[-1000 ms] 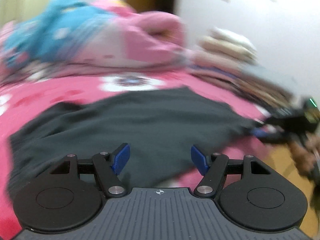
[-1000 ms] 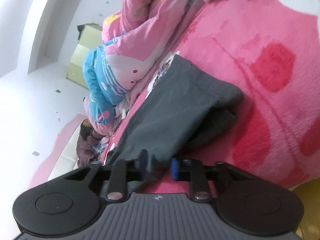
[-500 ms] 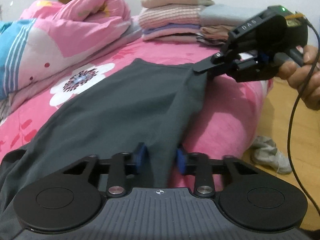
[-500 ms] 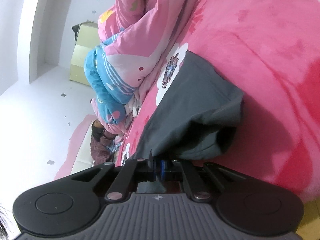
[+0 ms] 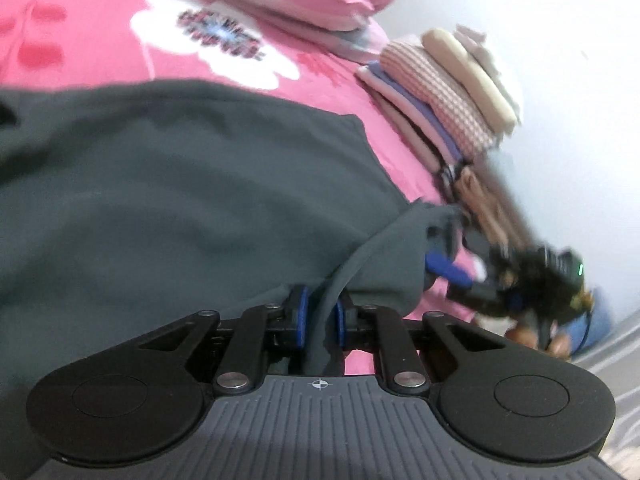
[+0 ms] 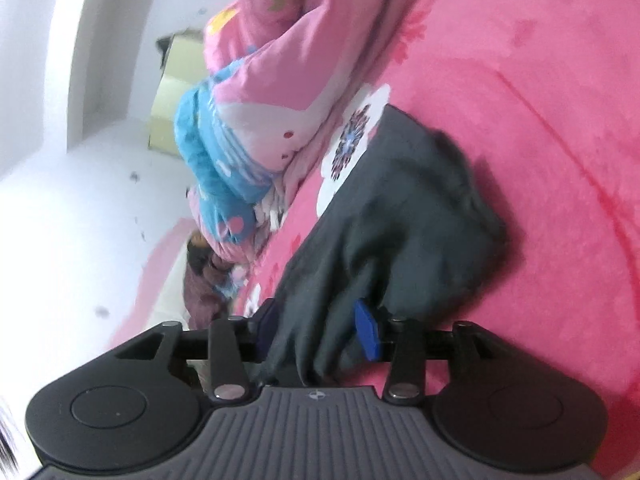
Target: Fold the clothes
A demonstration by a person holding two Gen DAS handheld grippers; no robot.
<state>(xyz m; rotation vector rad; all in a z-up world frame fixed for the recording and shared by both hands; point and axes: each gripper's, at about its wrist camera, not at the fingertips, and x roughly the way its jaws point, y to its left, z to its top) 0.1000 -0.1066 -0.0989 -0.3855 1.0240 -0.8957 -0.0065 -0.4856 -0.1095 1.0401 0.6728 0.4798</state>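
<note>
On the bed: dark grey garment (image 5: 180,184) spread over pink floral bedspread (image 5: 80,40), most of it lying flat, near edge lifted.
Left gripper (image 5: 319,314): clenched on a bunched fold of the garment, blue pads nearly meeting, cloth rising out between them.
Right gripper (image 6: 316,324): jaws parted wide, cloth bunched loosely between the 2 blue pads; looks released or releasing, not pinching (also visible blurred in left view (image 5: 520,284)).
Why held so: edge pinched at 2 spots to carry or drape a fold, judging by the slack ridge between them.
Fabric: soft matte knit, limp, creases easily, no stiffness.
Bedspread: plush fleece, white flower print.
Background: stack of folded clothes (image 5: 444,96) by the wall, striped and plain; rolled pink-and-blue quilt (image 6: 248,120).
</note>
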